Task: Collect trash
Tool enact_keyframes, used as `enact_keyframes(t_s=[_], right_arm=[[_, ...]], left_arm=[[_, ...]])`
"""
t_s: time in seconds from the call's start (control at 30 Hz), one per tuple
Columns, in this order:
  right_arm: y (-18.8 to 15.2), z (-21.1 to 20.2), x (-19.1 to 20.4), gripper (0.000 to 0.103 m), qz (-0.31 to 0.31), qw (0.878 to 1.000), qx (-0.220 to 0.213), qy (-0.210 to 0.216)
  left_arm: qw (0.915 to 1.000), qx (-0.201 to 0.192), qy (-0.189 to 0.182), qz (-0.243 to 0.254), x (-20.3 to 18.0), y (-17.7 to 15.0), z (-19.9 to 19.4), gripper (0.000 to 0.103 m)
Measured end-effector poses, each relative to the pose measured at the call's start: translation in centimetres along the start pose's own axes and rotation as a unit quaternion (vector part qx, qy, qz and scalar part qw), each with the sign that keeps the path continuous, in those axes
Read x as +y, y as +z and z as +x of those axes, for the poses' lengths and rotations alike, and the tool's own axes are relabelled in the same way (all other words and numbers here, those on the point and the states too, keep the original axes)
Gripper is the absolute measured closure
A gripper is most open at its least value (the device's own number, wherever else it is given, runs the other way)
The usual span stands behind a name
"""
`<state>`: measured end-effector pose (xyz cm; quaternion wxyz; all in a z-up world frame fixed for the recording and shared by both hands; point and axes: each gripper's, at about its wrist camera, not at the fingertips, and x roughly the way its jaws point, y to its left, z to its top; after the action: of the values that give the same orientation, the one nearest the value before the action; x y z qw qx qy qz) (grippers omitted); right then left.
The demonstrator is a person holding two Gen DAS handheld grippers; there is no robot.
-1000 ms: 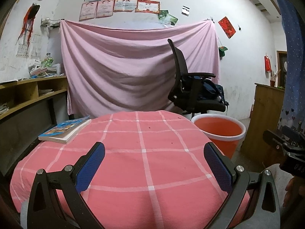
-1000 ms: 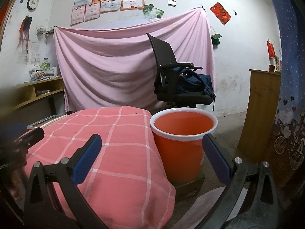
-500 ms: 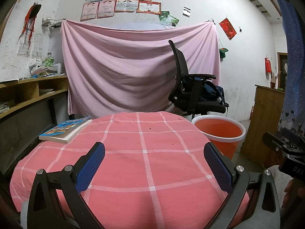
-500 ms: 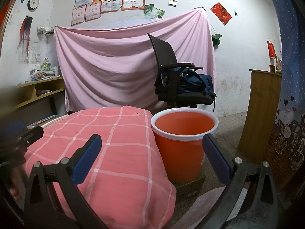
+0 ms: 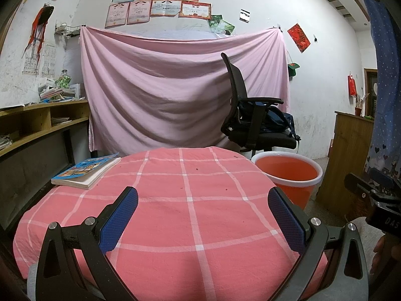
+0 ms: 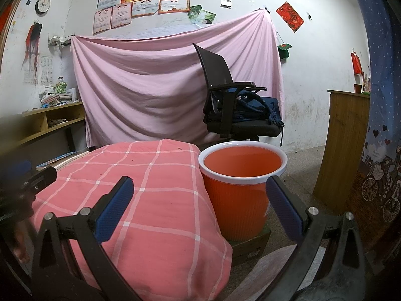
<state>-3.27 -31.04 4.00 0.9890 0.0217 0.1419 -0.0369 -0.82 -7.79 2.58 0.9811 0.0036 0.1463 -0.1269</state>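
Trash itself cannot be made out beyond a few dark specks on the pink checked cloth (image 5: 190, 200); the orange bin (image 6: 240, 183) stands on a cardboard box (image 6: 250, 245) just beside the covered table's right edge. Left gripper (image 5: 203, 215) hovers level over the cloth, its blue-padded fingers (image 5: 120, 215) spread wide and holding nothing. Right gripper (image 6: 200, 208) is likewise wide apart and empty, pointing level toward the bin and the cloth's edge.
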Motion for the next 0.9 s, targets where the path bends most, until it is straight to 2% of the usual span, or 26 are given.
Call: enact_keyframes(t_s=[0.9], right_arm=[[0.04, -0.01, 0.03, 0.000, 0.001, 1.000, 0.000, 0.000]], left_arm=[[1.0000, -0.001, -0.001, 0.002, 0.14, 0.16, -0.05, 0.001]])
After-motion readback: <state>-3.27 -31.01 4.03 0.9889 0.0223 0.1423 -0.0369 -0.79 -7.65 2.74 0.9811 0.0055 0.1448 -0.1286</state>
